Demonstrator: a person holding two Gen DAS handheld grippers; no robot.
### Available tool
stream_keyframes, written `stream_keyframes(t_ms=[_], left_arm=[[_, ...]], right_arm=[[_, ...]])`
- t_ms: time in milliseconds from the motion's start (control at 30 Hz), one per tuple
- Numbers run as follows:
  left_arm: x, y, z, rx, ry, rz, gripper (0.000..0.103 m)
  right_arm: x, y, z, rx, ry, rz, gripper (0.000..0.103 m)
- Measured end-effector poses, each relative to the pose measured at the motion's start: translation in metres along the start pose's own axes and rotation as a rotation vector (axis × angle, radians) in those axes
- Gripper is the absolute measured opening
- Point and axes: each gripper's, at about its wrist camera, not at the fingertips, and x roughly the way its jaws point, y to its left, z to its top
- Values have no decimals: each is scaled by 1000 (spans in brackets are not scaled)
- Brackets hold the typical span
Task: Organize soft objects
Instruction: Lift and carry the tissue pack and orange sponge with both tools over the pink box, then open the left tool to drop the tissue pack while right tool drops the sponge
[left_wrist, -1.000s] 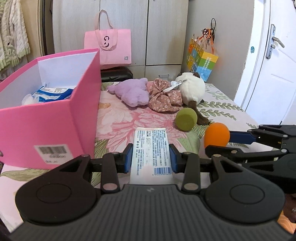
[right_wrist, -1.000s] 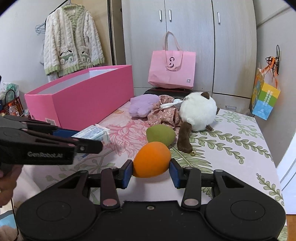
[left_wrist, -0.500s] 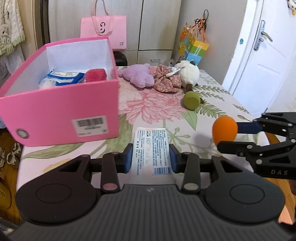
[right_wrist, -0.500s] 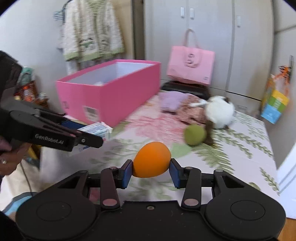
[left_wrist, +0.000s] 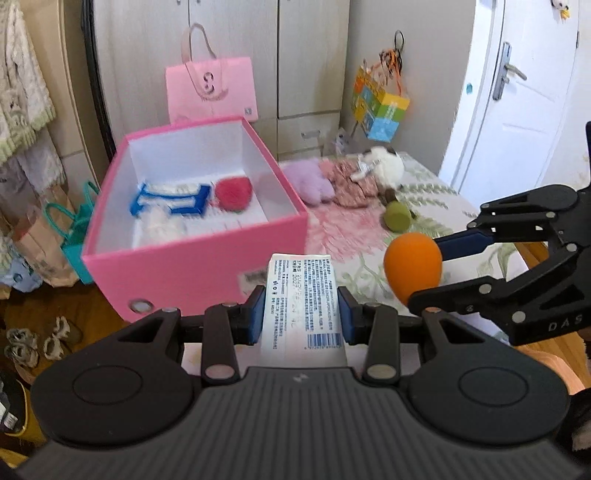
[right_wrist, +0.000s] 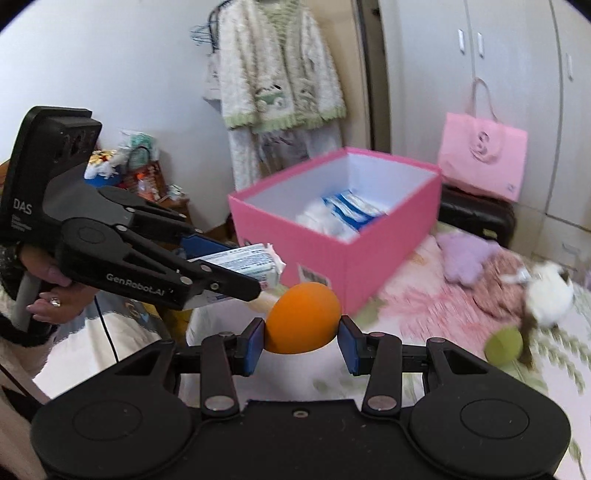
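My left gripper (left_wrist: 301, 314) is shut on a white tissue pack (left_wrist: 303, 299), held in the air in front of the pink box (left_wrist: 207, 266). My right gripper (right_wrist: 301, 345) is shut on an orange sponge egg (right_wrist: 303, 317), level with the left gripper and to its right. The box (right_wrist: 351, 254) holds blue-and-white packs (left_wrist: 170, 199) and a red fuzzy ball (left_wrist: 233, 192). On the floral table lie a green sponge egg (left_wrist: 397, 218), a purple plush (left_wrist: 312, 181), a pink floral cloth (left_wrist: 347, 184) and a white plush (left_wrist: 384, 166).
A pink tote bag (left_wrist: 210, 88) and a black case (right_wrist: 476, 218) stand behind the box by the cupboards. A colourful bag (left_wrist: 380, 107) hangs at the right wall. Bags (left_wrist: 55, 236) and slippers (left_wrist: 33, 339) lie on the floor at left. A cardigan (right_wrist: 280, 74) hangs on the wall.
Both grippers have risen and pulled back from the table, each keeping its object. The views have swung left, so the inside of the pink box shows more fully.
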Motion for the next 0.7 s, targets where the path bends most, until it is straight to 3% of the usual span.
stream_keyframes(t_ms=[233,400,700], left_arm=[[-3,27,23,3,-63,-16,38],[3,48,42,-2,-116,12,39],[65,91,80,-63,-65,44,38]], right_arm=[[20,11,42,-72,-78,-30,48],[39,6,72,-84,-110,-18,48],[93,-30,113,-101,-73,-21,49]])
